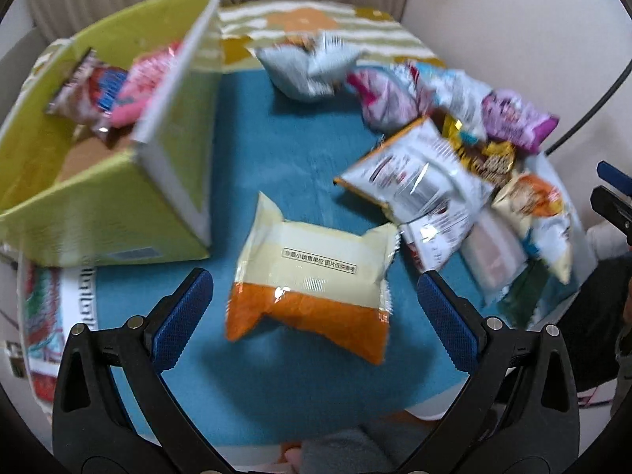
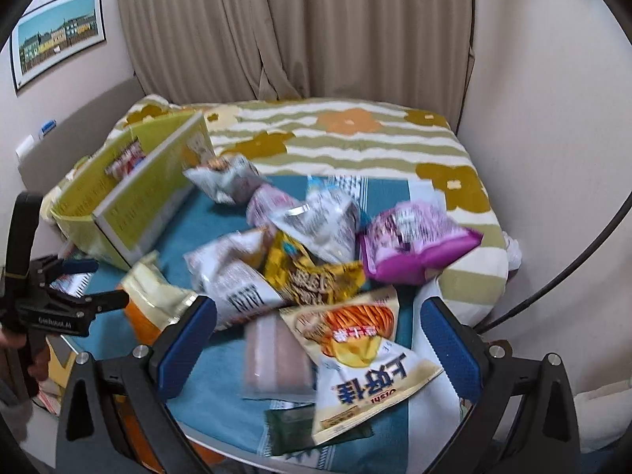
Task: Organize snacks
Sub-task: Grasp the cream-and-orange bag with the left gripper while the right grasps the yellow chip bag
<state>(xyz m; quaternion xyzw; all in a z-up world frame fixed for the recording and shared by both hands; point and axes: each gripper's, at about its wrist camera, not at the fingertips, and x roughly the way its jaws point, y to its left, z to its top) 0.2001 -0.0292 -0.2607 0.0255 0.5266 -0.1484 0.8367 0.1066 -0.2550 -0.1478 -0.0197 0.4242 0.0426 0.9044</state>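
A cream and orange snack pack (image 1: 312,280) lies on the blue cloth (image 1: 276,150), just ahead of my open left gripper (image 1: 314,296), whose blue pads straddle it without touching. A green box (image 1: 102,213) at the left holds a brown bag (image 1: 89,91) and a pink bag (image 1: 144,87). A heap of snack bags (image 1: 454,158) lies to the right. In the right wrist view my right gripper (image 2: 318,328) is open above a cream chip bag (image 2: 355,359) and a pale pink pack (image 2: 276,355). The left gripper (image 2: 89,288) appears there too, beside the cream and orange pack (image 2: 154,300).
The green box (image 2: 130,205) stands at the left of the blue cloth (image 2: 221,387), on a flowered bedspread (image 2: 355,138). A purple bag (image 2: 410,241) and a yellow bag (image 2: 312,276) lie in the heap. Curtains and a wall are behind. A black cable (image 2: 572,260) curves at the right.
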